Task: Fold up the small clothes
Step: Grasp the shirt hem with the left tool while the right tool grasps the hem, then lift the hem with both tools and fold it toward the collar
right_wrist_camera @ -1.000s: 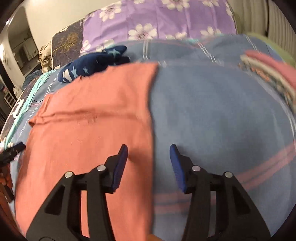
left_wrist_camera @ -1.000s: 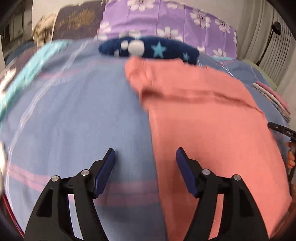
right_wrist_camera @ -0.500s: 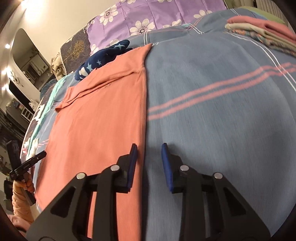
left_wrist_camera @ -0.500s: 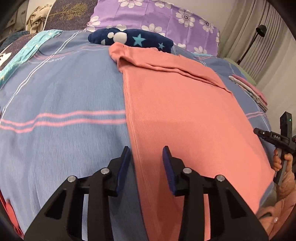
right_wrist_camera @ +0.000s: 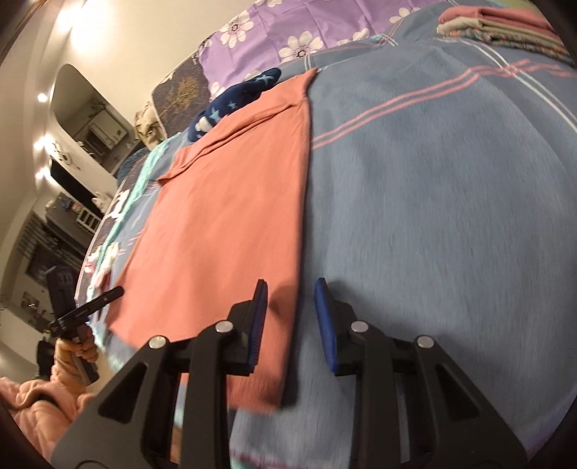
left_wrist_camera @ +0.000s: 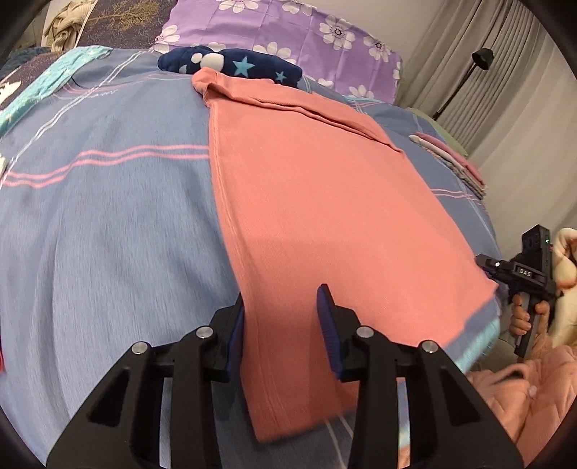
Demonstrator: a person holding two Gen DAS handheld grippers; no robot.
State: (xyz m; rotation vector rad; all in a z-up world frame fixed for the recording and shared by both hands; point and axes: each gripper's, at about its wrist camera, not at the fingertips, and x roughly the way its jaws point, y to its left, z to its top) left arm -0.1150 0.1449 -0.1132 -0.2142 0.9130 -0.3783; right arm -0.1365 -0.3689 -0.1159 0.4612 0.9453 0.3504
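A salmon-pink garment [left_wrist_camera: 324, 202] lies flat on the blue striped bedspread [left_wrist_camera: 108, 216], its folded sleeve end at the far side. My left gripper [left_wrist_camera: 283, 317] hovers over the near left corner, its jaws apart with the garment's left edge between them, not pinched. My right gripper [right_wrist_camera: 290, 310] is over the near right corner of the garment [right_wrist_camera: 230, 202], also open, with the right edge running between its fingers. Each wrist view shows the other gripper at its margin, held in a hand: the right gripper [left_wrist_camera: 519, 274] and the left gripper [right_wrist_camera: 86, 306].
A navy star-print garment [left_wrist_camera: 234, 66] lies crumpled beyond the pink one, before a purple floral pillow [left_wrist_camera: 288, 32]. A stack of folded clothes [right_wrist_camera: 505, 25] sits at the far right of the bed. The person's pink sleeve [left_wrist_camera: 523, 389] is at the bed's near edge.
Both grippers have drawn back along the garment's side edges to its near corners. Their jaws have narrowed since a second ago and each now straddles an edge.
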